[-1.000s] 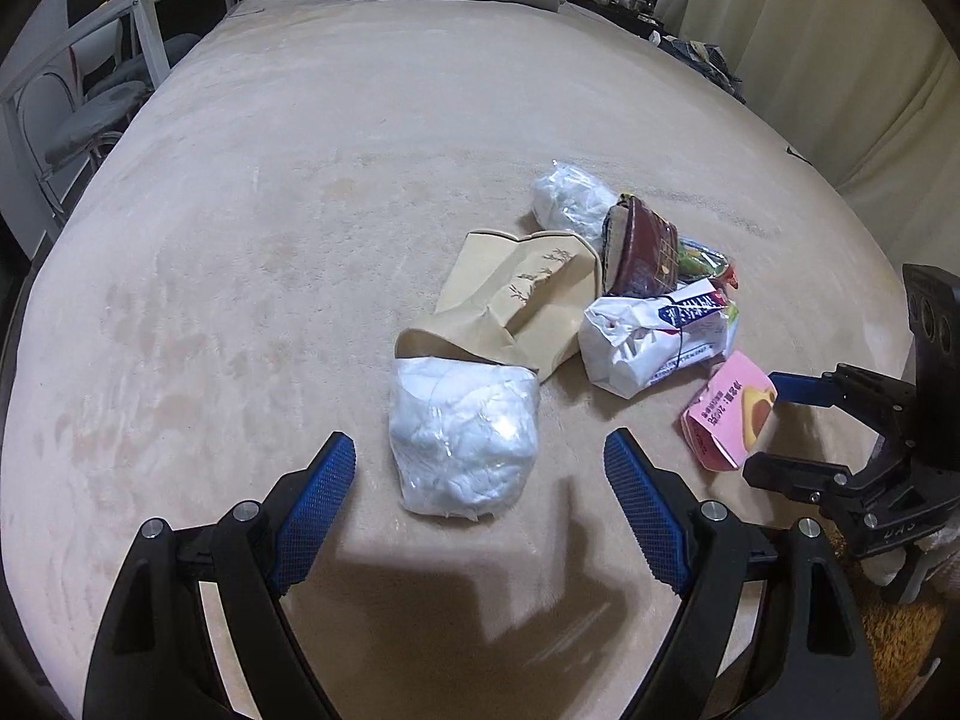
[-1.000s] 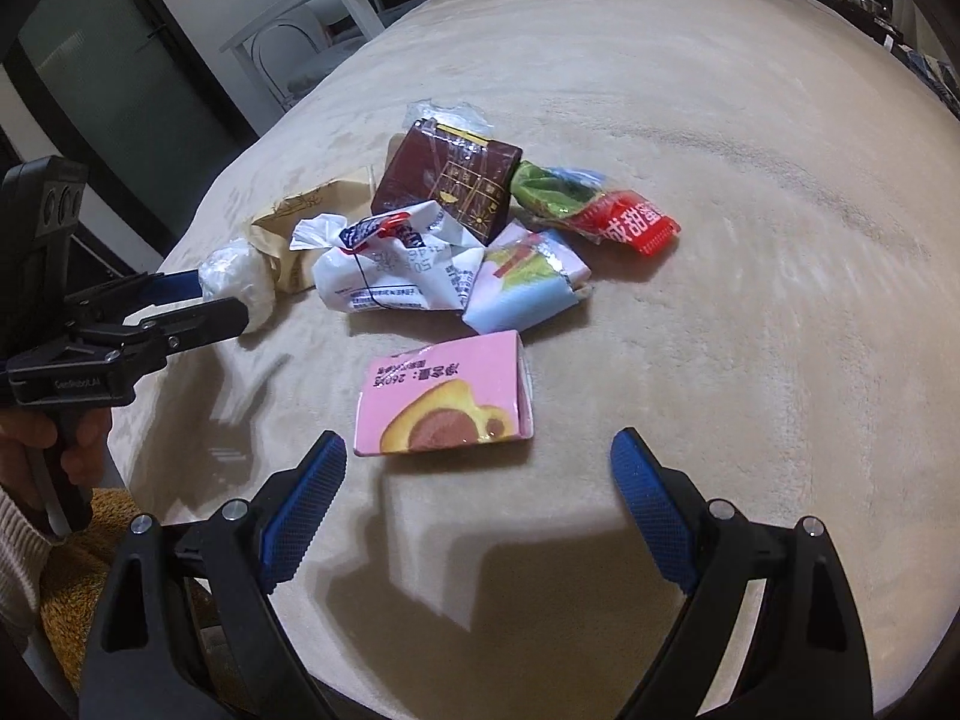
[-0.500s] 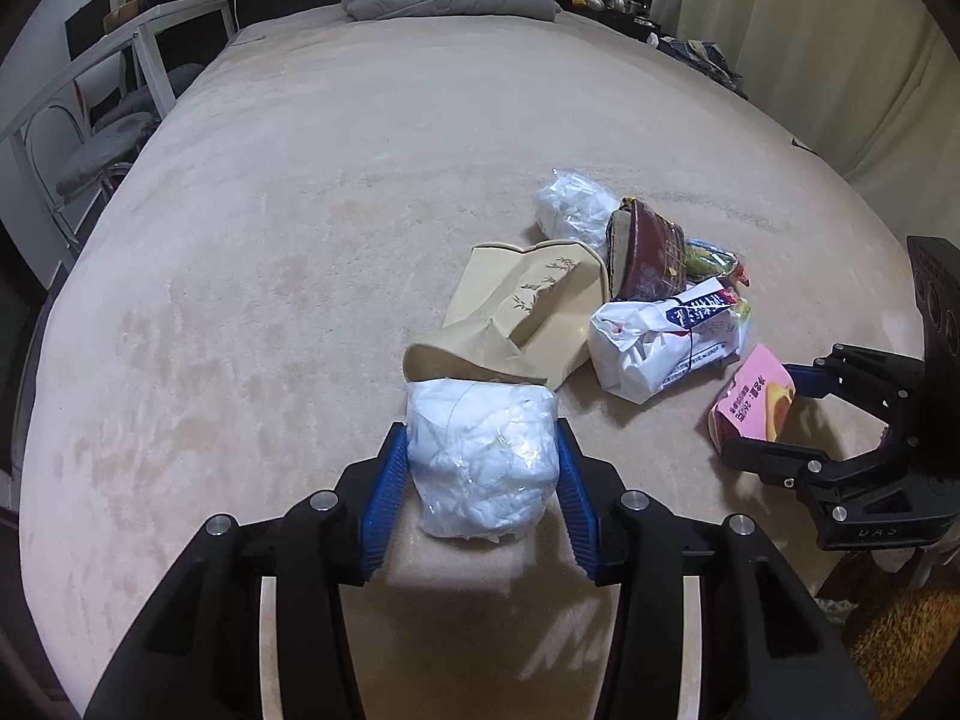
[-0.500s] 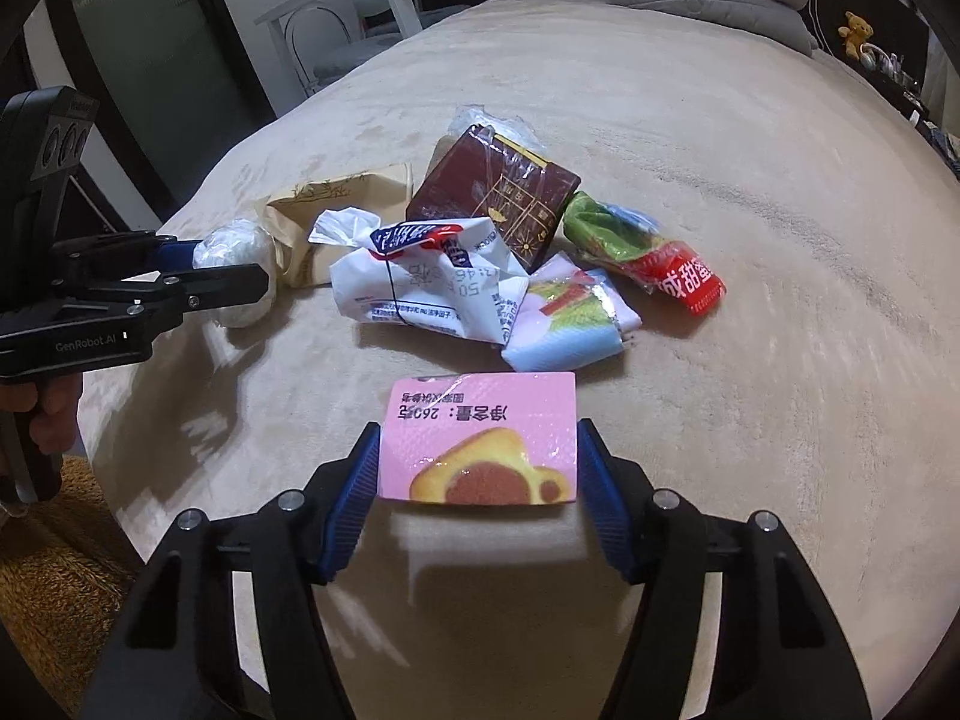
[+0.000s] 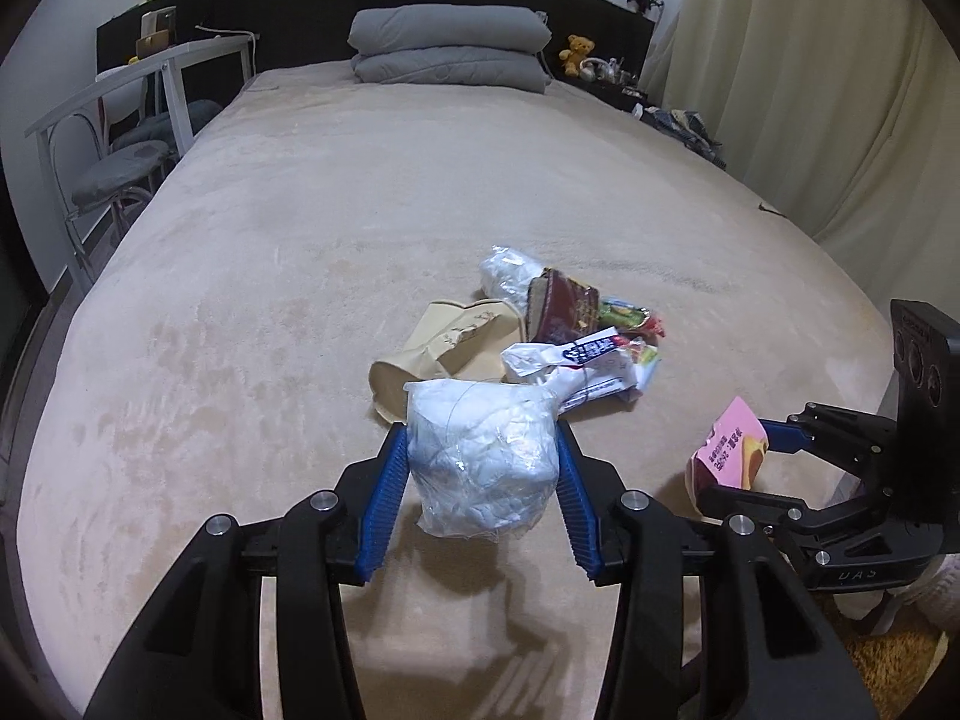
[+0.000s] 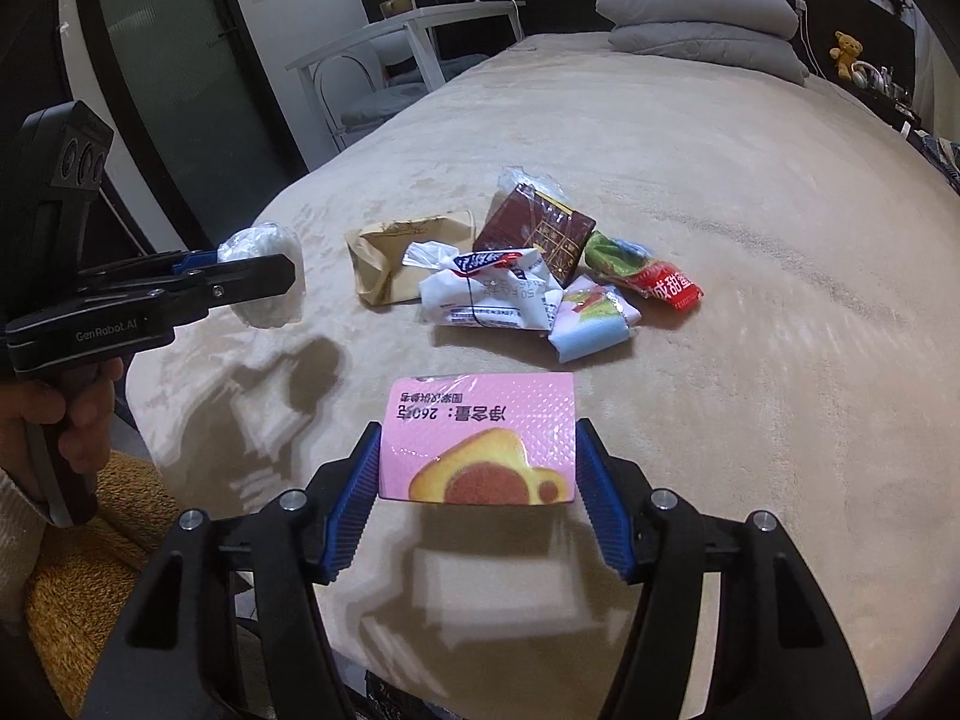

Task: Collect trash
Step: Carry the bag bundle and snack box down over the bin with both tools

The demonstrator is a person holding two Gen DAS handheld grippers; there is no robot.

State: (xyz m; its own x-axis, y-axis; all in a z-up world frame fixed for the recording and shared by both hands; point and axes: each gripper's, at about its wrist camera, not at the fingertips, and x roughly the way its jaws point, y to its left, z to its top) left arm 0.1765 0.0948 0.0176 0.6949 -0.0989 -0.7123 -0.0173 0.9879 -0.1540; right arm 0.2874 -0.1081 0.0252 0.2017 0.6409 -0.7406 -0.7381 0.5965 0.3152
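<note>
A wide bed (image 5: 312,252) covered in a beige plush blanket fills both views; at its far end lie stacked grey pillows (image 5: 447,45) against a dark headboard, with a small teddy bear (image 5: 577,49) on the shelf beside them, cream curtains (image 5: 810,90) along one side and a white desk with chairs (image 5: 138,120) along the other. Near the foot of the bed sits a loose heap of trash: a tan paper bag (image 5: 447,348) lying on its side with its open mouth toward the near edge, contents not visible; a crumpled white wrapper (image 6: 489,294) against it; a dark brown chocolate-patterned pouch (image 6: 537,231) propped behind; a pale blue-and-white packet (image 6: 591,324); a red-and-green snack packet (image 6: 645,273) with its long axis running across the bed; and a small clear plastic bag (image 5: 510,273) at the back. The left gripper (image 5: 480,480) is clamped on a white plastic bag (image 5: 480,456) stuffed with crumpled white material, lifted clear of the blanket, its shadow below. The right gripper (image 6: 480,474) is closed on a pink snack wrapper (image 6: 480,438), held flat above the blanket near the bed's edge, its long axis spanning jaw to jaw and its print upside down to the camera.
</note>
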